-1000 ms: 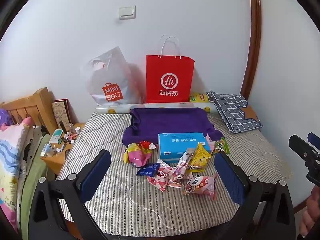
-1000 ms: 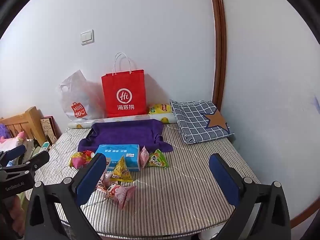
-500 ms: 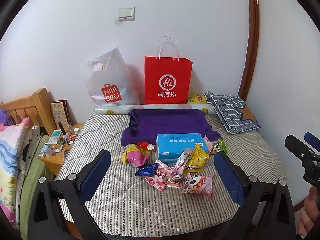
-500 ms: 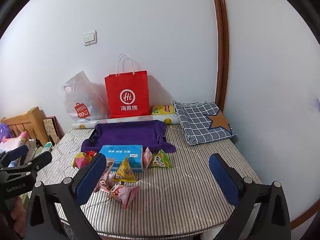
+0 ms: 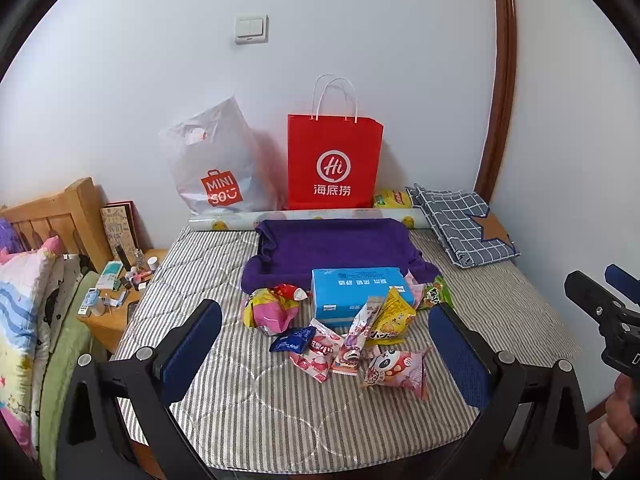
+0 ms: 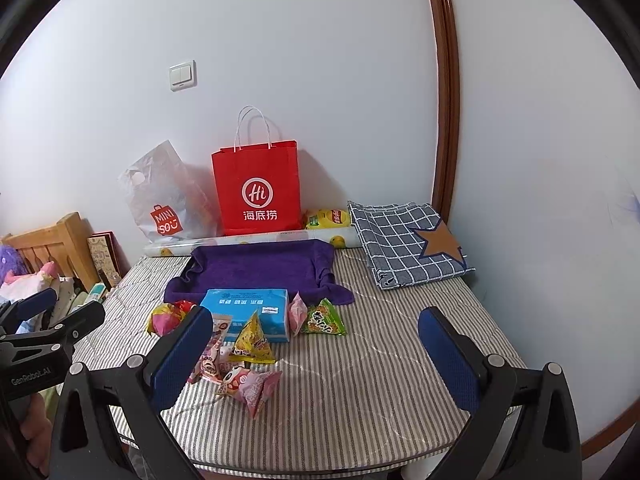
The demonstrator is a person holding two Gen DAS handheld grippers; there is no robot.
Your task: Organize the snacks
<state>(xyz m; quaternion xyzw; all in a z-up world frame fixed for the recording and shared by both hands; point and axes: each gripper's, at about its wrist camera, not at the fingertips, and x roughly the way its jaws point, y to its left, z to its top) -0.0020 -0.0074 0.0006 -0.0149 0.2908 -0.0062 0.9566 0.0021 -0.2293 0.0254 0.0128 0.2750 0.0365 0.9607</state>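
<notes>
Left tool (image 5: 326, 344) and right tool (image 6: 316, 352), both wide apart, empty.

Even, soft daylight; bags cast faint shadows on the far wall; sharp focus; strong fisheye curvature, dark corners.

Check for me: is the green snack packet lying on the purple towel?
No, the green snack packet lies on the striped mattress, just in front of the purple towel.
</notes>
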